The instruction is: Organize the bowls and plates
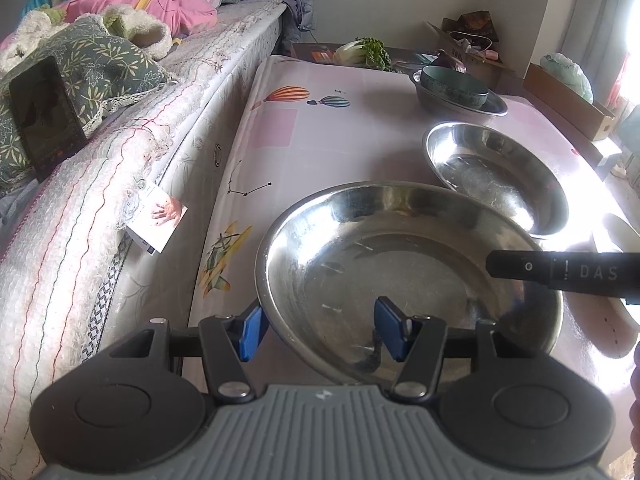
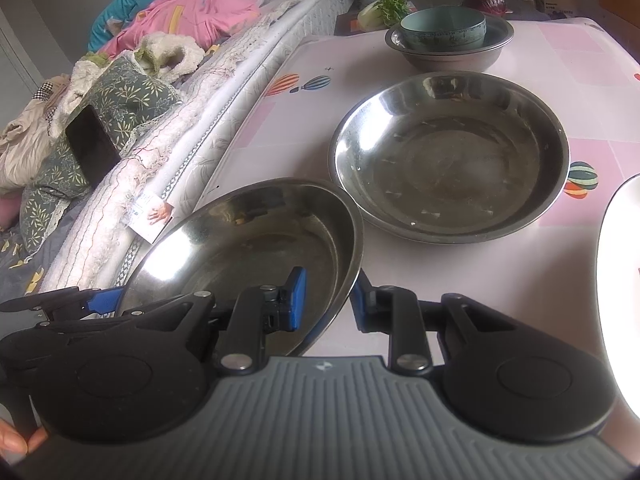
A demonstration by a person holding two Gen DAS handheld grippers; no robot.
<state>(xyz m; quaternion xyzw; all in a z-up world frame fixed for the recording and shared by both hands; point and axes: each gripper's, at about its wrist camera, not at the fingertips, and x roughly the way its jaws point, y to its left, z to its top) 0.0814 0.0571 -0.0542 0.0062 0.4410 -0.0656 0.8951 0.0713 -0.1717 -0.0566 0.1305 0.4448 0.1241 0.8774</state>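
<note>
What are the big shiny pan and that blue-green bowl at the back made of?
The pan looks like polished steel: grey, mirror-bright, reflecting the room. The bowl seems glazed ceramic, though possibly plastic: opaque teal, soft sheen, thick rim.

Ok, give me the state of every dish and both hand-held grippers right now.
Near steel plate: tilted, rim pinched.
Right hand-held gripper: shut on that rim.
Left hand-held gripper: open, straddling the rim.
Second steel plate: flat, empty.
Teal ceramic bowl: nested in steel basin.
</note>
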